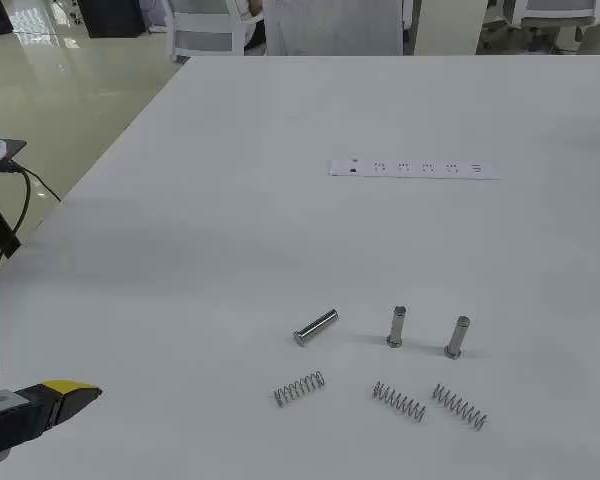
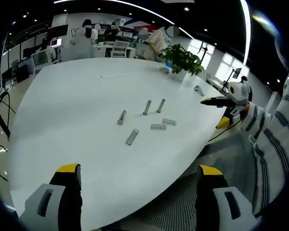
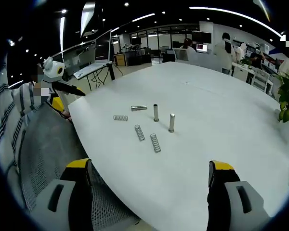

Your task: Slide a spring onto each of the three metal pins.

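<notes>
Three metal pins rest on the white table (image 1: 230, 230): one pin (image 1: 315, 327) lies on its side, while a second pin (image 1: 397, 326) and a third pin (image 1: 457, 337) stand upright. In front of them lie three loose springs (image 1: 299, 388), (image 1: 398, 401), (image 1: 459, 406). My left gripper (image 2: 137, 172) is open and empty, well short of the springs (image 2: 132, 136); its yellow tip (image 1: 68, 396) shows at the bottom left. My right gripper (image 3: 149, 168) is also open and empty, off the table's edge, facing the pins (image 3: 155, 112).
A white power strip (image 1: 415, 168) lies farther back on the table. A potted plant (image 2: 183, 60) stands near the table's far side. Chairs (image 1: 210, 30) line the far edge. A black cable (image 1: 20, 190) hangs off to the left.
</notes>
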The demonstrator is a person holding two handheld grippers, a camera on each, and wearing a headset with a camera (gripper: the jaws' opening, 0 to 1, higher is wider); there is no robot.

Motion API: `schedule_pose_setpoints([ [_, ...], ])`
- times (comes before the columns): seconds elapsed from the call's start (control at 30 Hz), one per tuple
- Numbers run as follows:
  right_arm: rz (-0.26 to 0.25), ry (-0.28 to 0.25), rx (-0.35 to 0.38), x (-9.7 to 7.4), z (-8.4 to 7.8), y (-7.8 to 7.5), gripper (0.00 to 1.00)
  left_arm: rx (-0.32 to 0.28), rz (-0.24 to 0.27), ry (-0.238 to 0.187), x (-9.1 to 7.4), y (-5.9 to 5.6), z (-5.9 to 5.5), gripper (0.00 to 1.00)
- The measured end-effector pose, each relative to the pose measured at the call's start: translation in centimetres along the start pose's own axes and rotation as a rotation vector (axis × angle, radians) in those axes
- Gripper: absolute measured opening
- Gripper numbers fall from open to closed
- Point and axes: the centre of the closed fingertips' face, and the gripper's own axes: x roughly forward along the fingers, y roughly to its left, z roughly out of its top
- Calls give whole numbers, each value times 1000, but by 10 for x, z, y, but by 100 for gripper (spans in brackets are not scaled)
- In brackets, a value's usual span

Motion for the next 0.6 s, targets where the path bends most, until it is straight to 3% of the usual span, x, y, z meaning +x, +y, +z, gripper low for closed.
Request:
schedule_pose_setpoints([
  [0.47,6,7,-30,2,6,5,99,4,-19,0,0,-2,0,98],
  [0.6,-14,5,-47,-1,8,4,98,29,-20,-6,2,-4,1,98],
])
